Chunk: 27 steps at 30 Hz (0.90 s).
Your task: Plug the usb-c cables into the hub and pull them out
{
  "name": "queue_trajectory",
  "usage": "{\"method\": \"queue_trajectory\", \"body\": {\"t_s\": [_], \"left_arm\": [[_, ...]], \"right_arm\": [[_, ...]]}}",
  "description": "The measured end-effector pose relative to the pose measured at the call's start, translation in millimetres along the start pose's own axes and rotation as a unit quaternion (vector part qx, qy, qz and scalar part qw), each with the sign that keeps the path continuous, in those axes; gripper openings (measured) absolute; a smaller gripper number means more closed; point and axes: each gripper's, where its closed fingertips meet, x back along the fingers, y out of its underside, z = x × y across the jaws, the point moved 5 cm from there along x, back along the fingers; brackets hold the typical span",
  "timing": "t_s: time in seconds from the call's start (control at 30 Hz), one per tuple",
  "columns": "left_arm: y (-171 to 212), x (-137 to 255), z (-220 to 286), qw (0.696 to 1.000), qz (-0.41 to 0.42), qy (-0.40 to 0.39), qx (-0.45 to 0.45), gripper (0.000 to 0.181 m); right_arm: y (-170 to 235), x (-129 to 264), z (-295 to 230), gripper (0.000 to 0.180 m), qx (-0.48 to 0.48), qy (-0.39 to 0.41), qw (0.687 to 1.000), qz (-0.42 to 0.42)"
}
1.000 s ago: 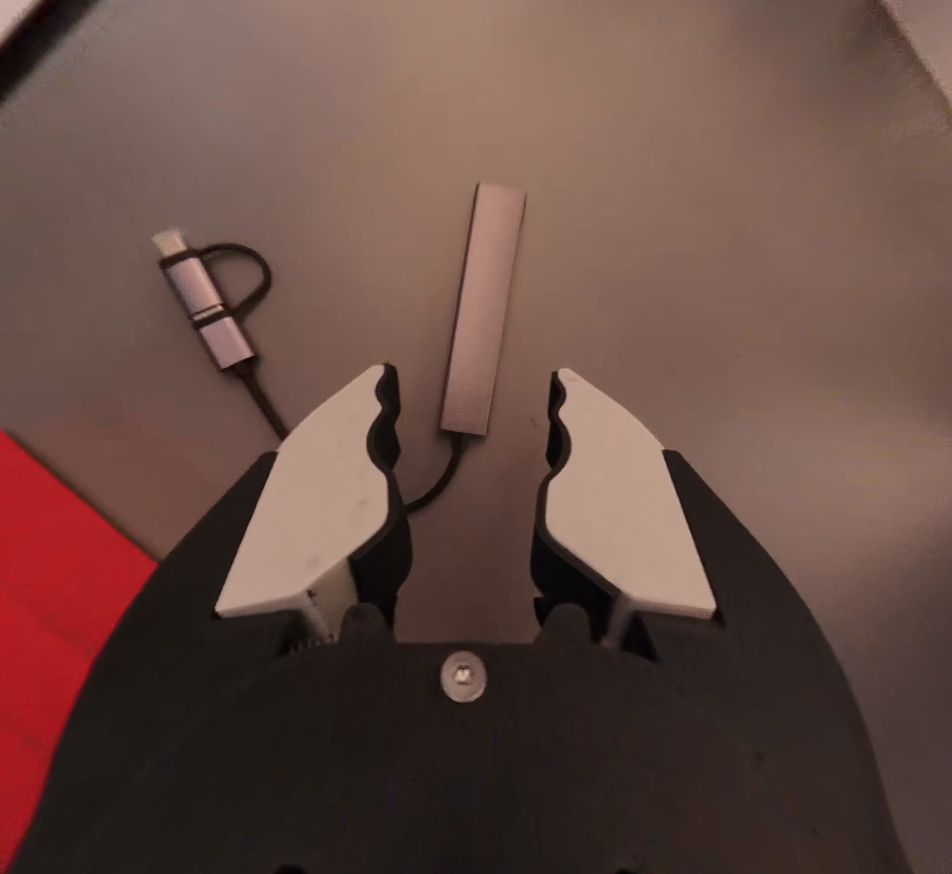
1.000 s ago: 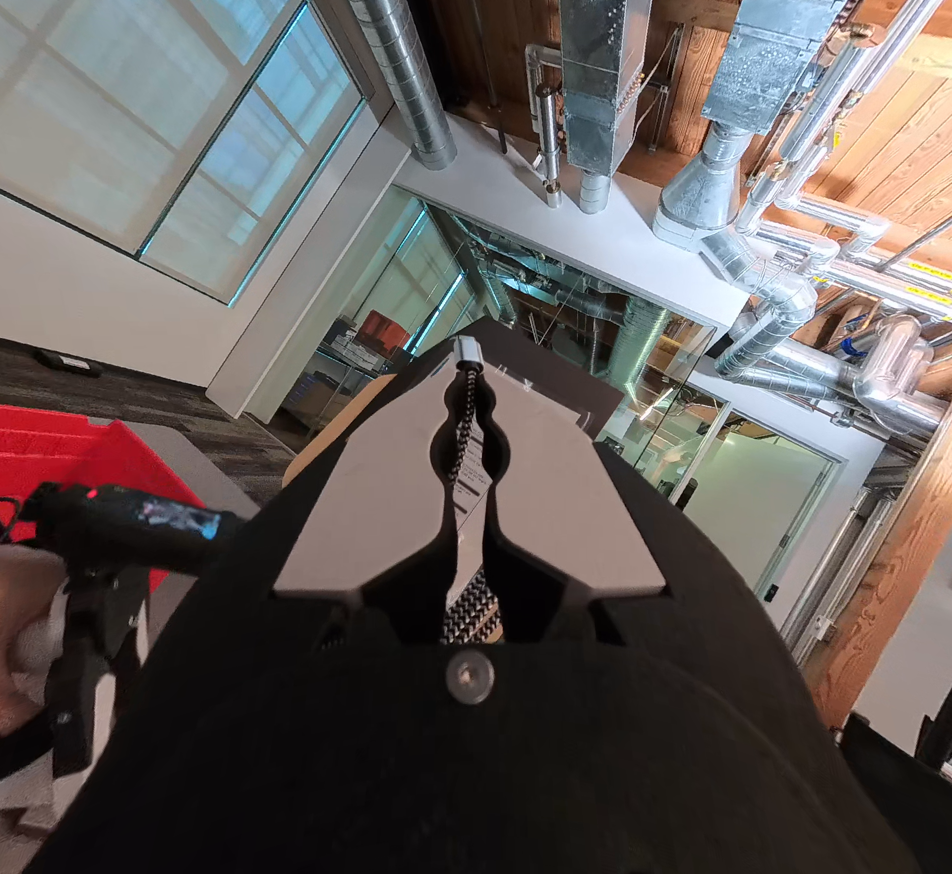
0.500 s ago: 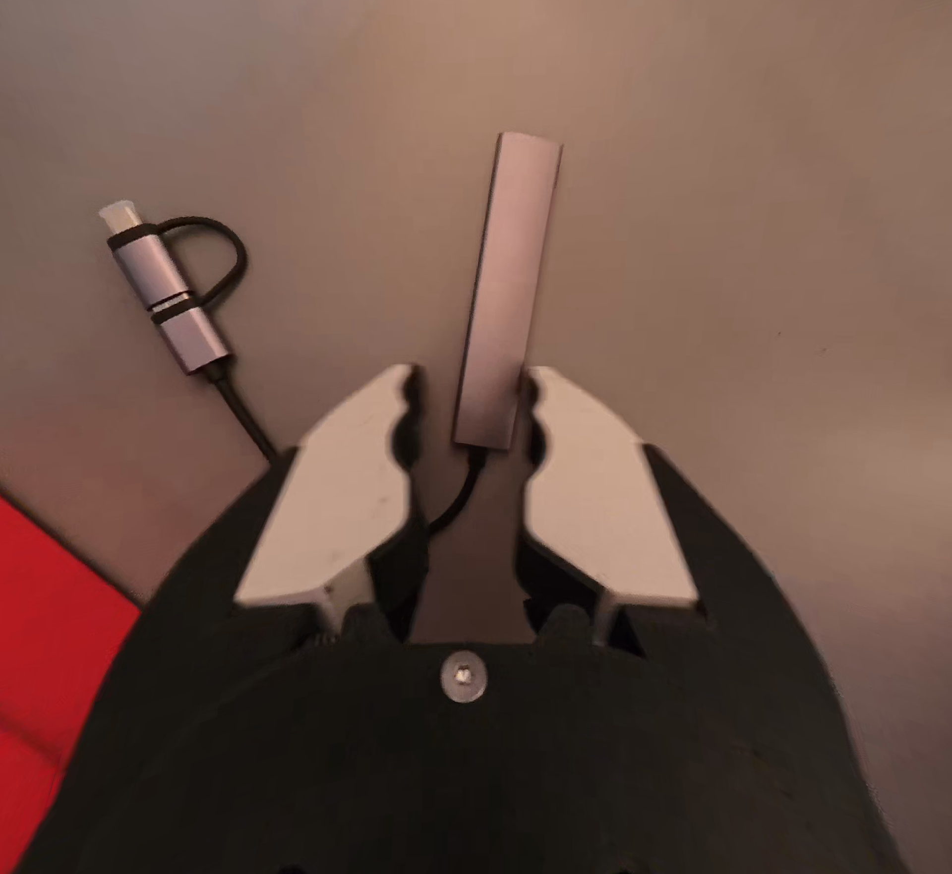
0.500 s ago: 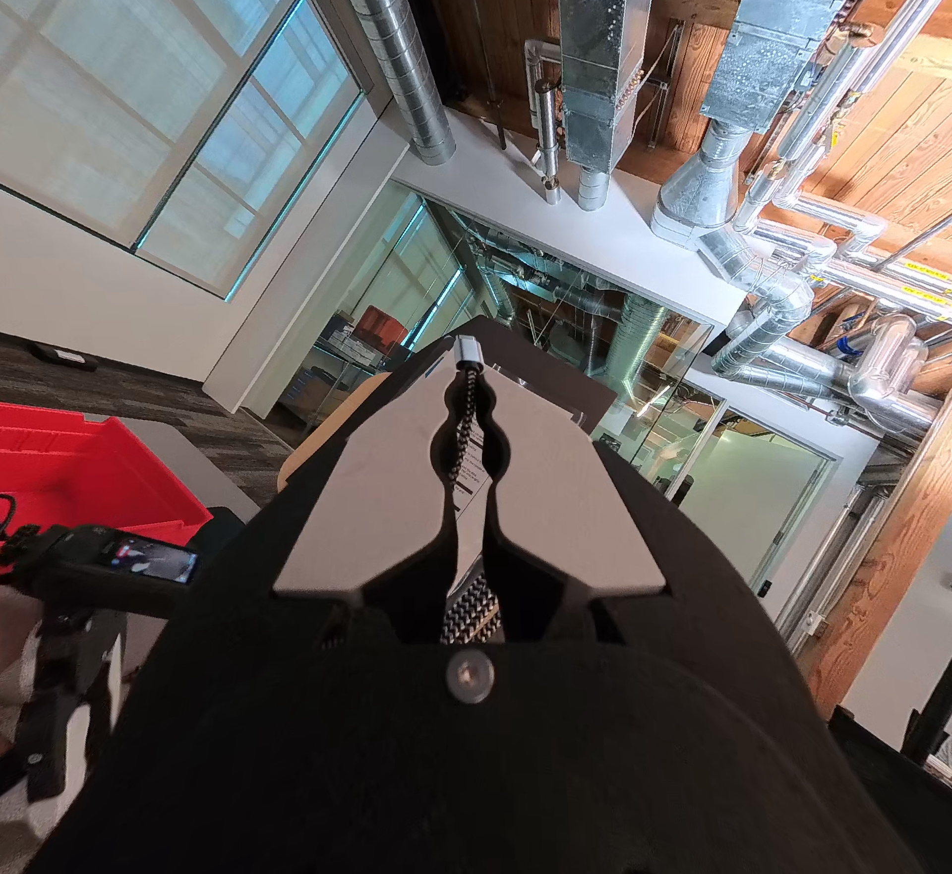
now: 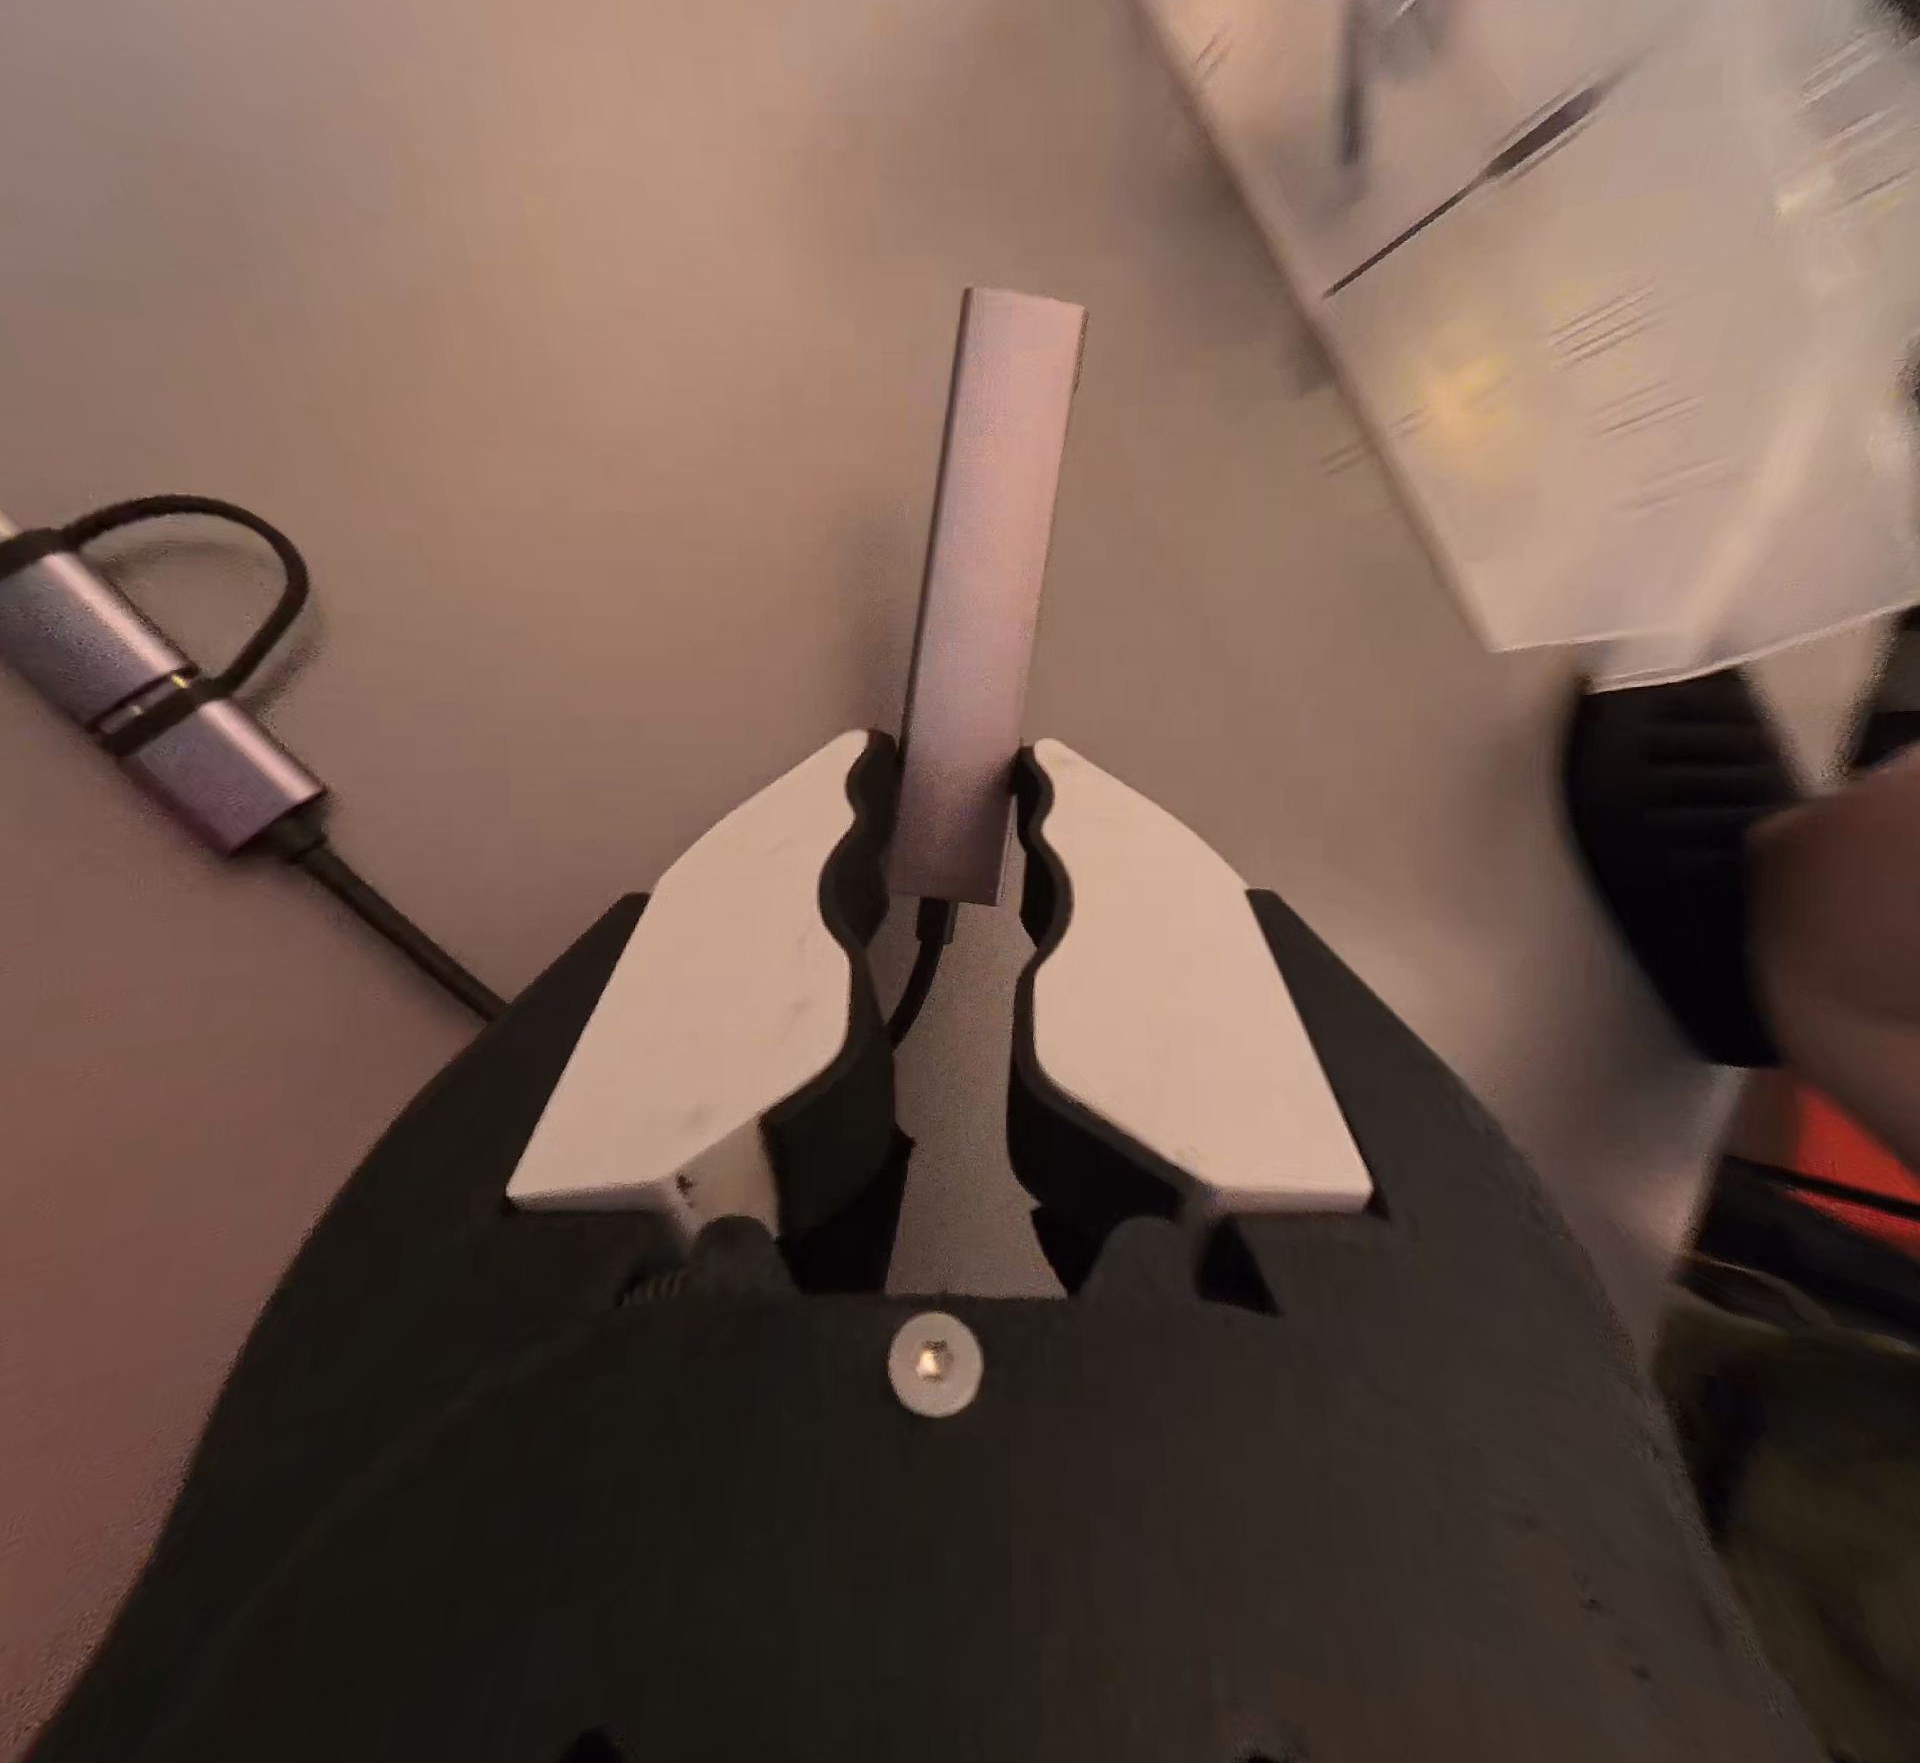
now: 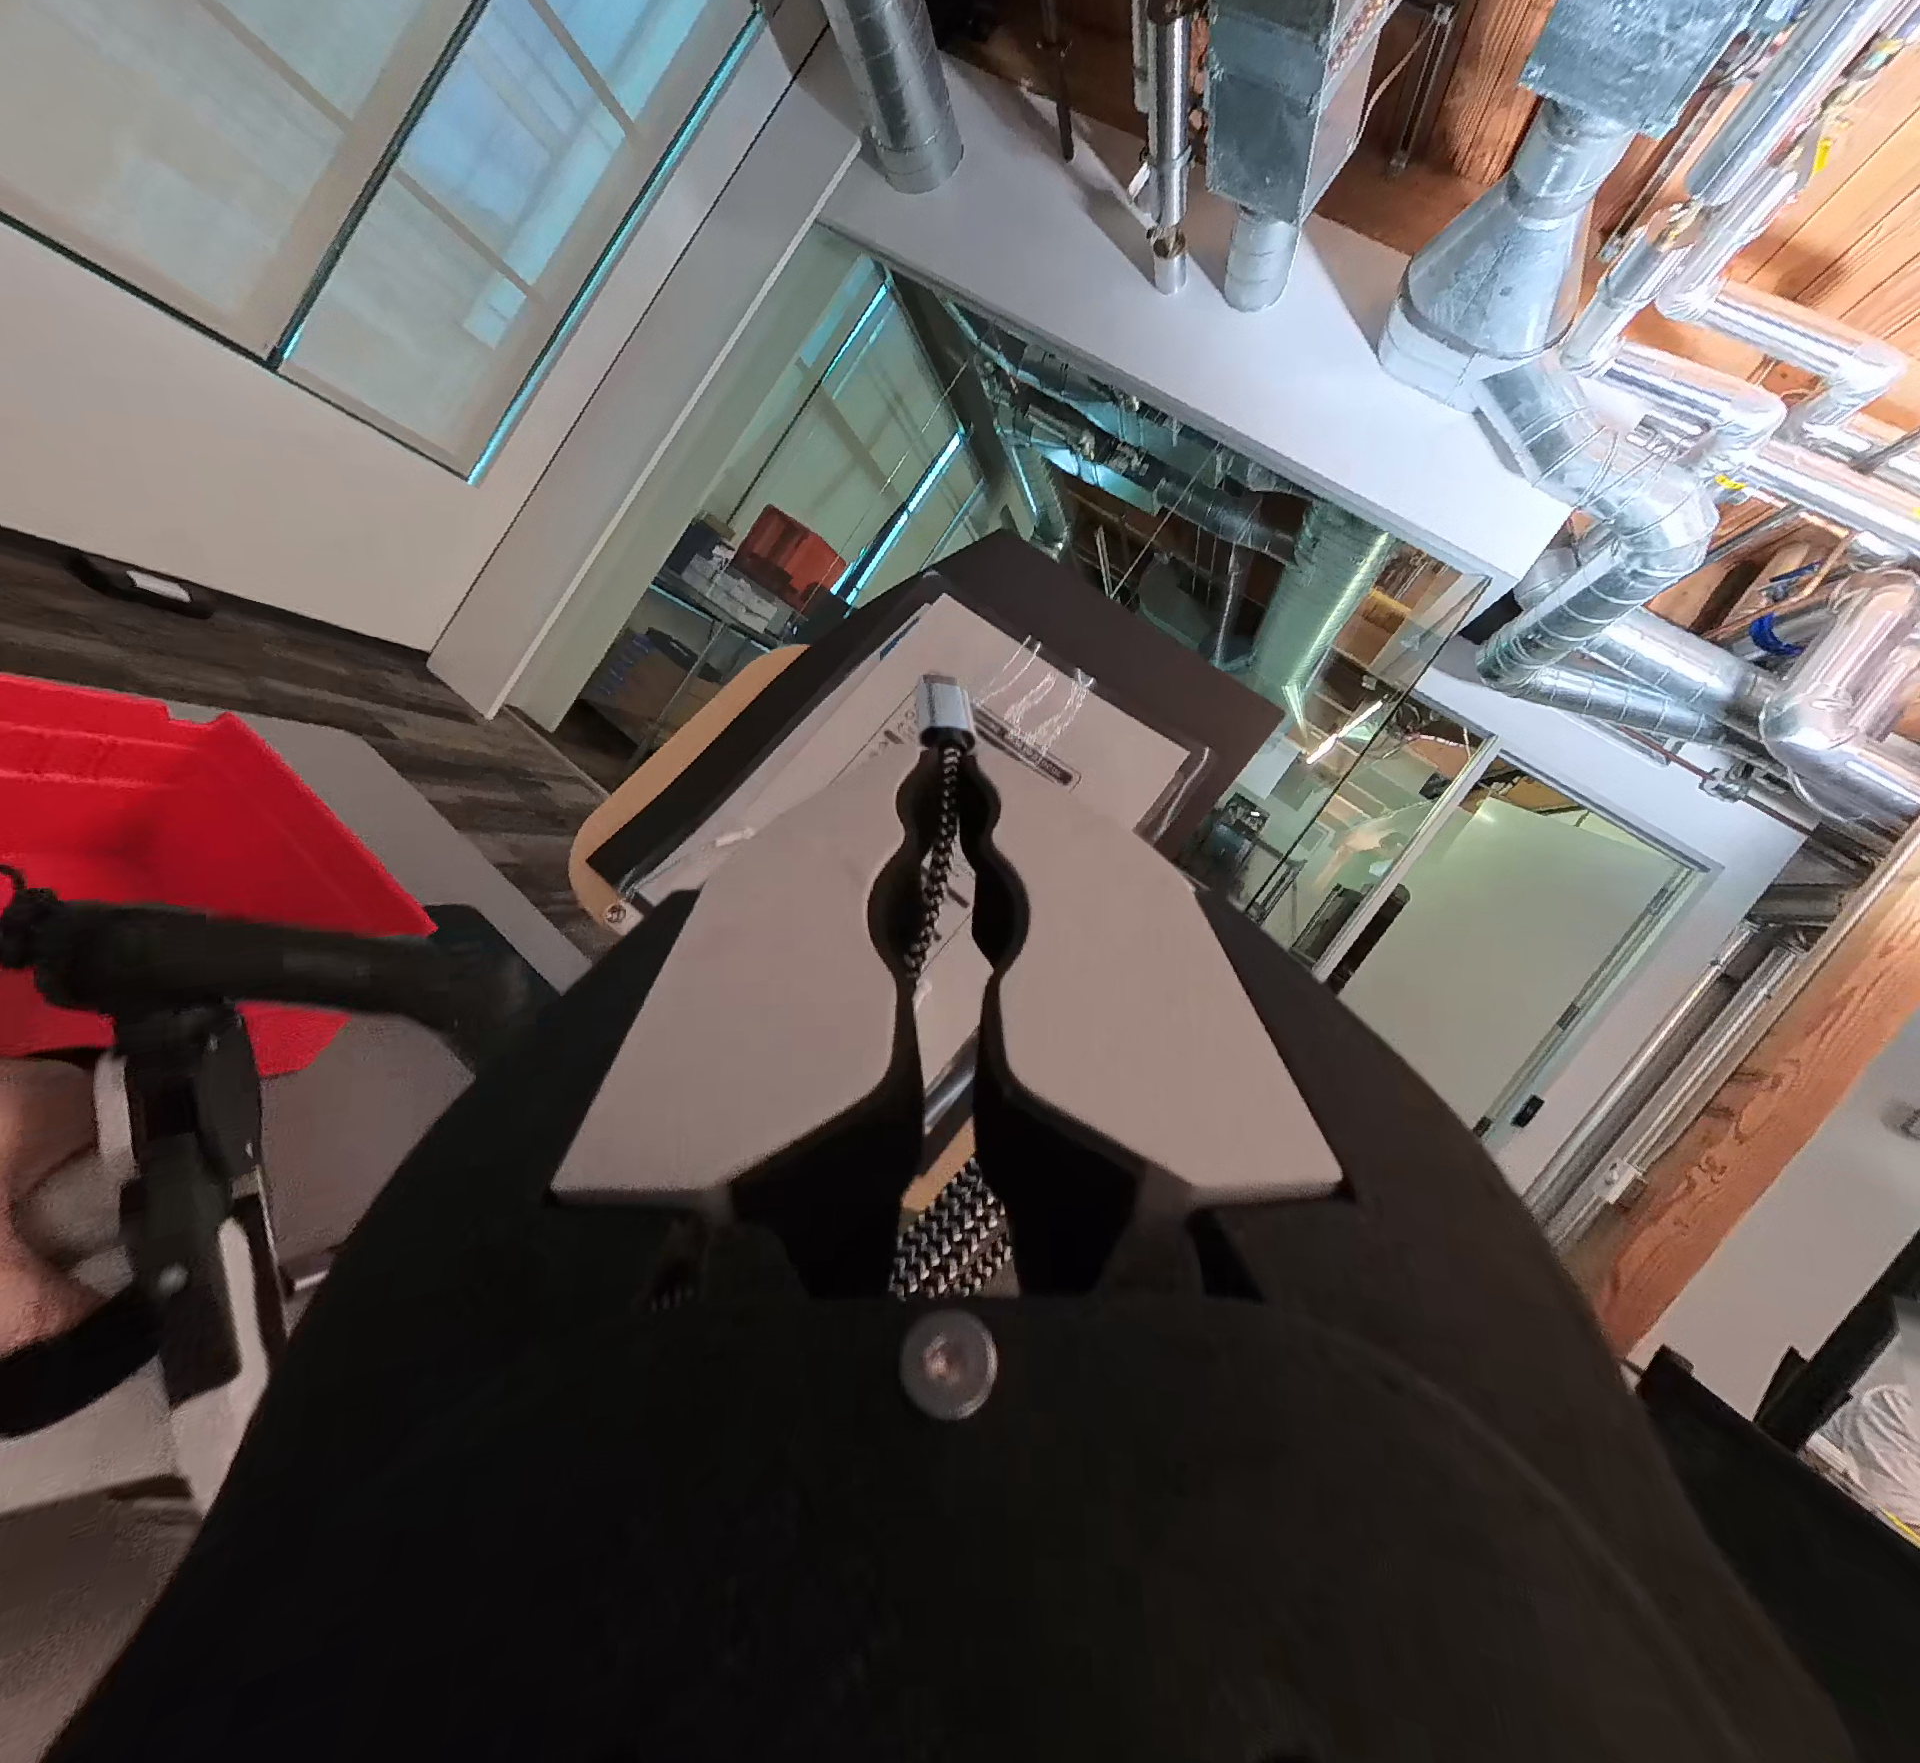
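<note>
In the left wrist view, my left gripper is shut on the near end of the slim grey hub, which points away from me over the grey table. The hub's black lead runs back between the fingers. Its grey plug with adapter lies on the table at the left. In the right wrist view, my right gripper is shut on a braided usb-c cable; its silver plug sticks out past the fingertips, pointing up into the room.
A blurred white box or paper lies at the right of the table. A dark object and a hand show at the right edge. A red bin stands at the left, with the other hand-held gripper in front of it. Across from one pair of fingers to the other is roughly 35 cm.
My left gripper moved forward over the hub's near end and closed on it, then lifted and swung right. My right gripper kept its hold on the cable and tilted slightly.
</note>
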Motion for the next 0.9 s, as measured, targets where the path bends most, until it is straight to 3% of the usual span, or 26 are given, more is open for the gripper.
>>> {"method": "queue_trajectory", "body": {"t_s": [0.03, 0.2, 0.3, 0.63, 0.9], "left_arm": [[-4.1, 3.8, 4.4, 0.999, 0.020, 0.030, 0.013, 0.022], [-25.9, 32.3, 21.5, 0.975, 0.131, 0.163, 0.075, 0.022], [-40.4, 55.1, 31.9, 0.954, 0.212, 0.201, 0.067, 0.022], [-60.3, 118.8, 60.4, 0.914, 0.379, 0.140, -0.037, 0.022], [-61.8, 136.5, 62.3, 0.901, 0.418, 0.096, -0.070, 0.022]], "right_arm": [[1.6, -0.6, 0.6, 0.004, 0.000, -0.001, 1.000, -0.005], [10.6, -4.6, 1.4, 0.004, 0.008, -0.019, 0.999, -0.046], [16.6, -7.7, -2.3, 0.003, 0.028, -0.032, 0.996, -0.077], [31.4, -18.9, -41.7, 0.004, 0.112, -0.115, 0.976, -0.146], [37.2, -21.5, -63.9, 0.004, 0.148, -0.159, 0.962, -0.168]]}}
